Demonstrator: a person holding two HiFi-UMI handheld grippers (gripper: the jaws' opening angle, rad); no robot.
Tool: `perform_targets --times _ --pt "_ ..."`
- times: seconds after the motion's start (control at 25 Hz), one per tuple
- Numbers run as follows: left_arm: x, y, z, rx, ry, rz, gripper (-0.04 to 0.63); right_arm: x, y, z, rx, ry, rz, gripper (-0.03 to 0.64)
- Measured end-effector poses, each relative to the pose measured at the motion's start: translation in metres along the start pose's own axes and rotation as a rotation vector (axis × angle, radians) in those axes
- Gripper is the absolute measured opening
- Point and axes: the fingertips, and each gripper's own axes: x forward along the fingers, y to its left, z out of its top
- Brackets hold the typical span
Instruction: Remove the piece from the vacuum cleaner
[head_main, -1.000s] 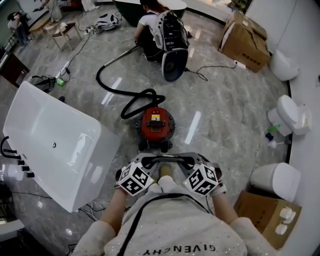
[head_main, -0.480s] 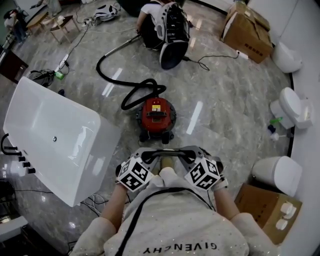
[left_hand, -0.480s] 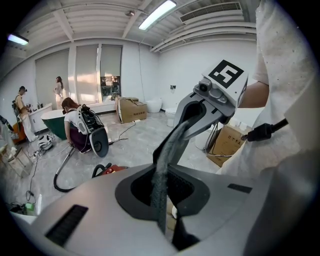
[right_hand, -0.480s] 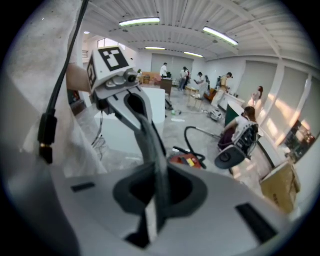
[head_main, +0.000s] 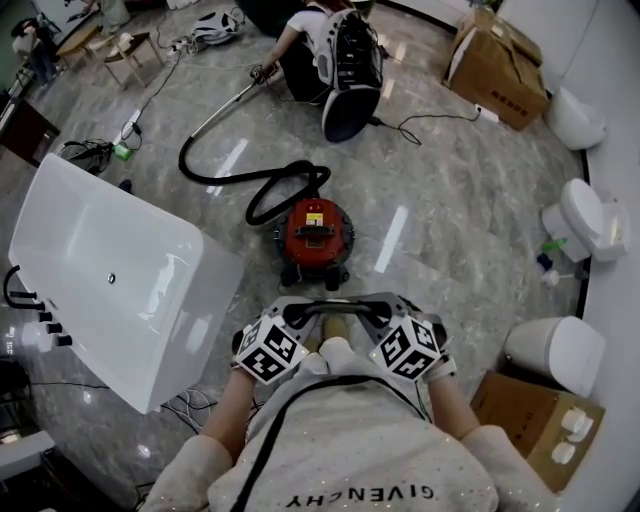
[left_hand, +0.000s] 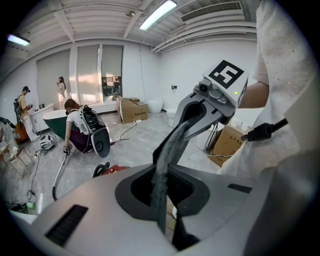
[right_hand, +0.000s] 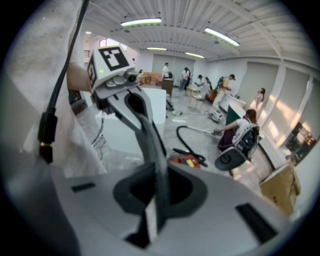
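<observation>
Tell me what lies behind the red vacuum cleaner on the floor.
Beyond the red vacuum cleaner its black hose loops across the floor to a wand held by a seated person. The hose's joint with the body is hidden.

I see a red vacuum cleaner (head_main: 313, 232) with a black hose (head_main: 268, 186) on the grey marbled floor (head_main: 450, 190), a white bathtub (head_main: 100, 270), a brown cardboard box (head_main: 497, 65), and black-and-white square patterns on the left marker cube (head_main: 268, 357) and the right marker cube (head_main: 405, 350).
</observation>
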Motion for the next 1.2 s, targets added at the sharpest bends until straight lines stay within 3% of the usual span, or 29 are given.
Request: perform_targets --times 0.64,0.88,1.2 --pt "-0.001 -0.008 -0.010 -0.025 0.009 0.004 0.035 0.003 0.009 -0.004 -0.023 0.012 0.011 0.035" --pt "-0.006 -0.004 -0.003 -0.112 -0.031 -0.011 0.035 0.001 0.007 0.000 -0.024 0.002 -0.003 0.035" --pt "-0.007 -0.006 -0.004 -0.131 -0.033 -0.016 0.035 0.001 0.010 -0.001 -0.039 0.009 0.006 0.035"
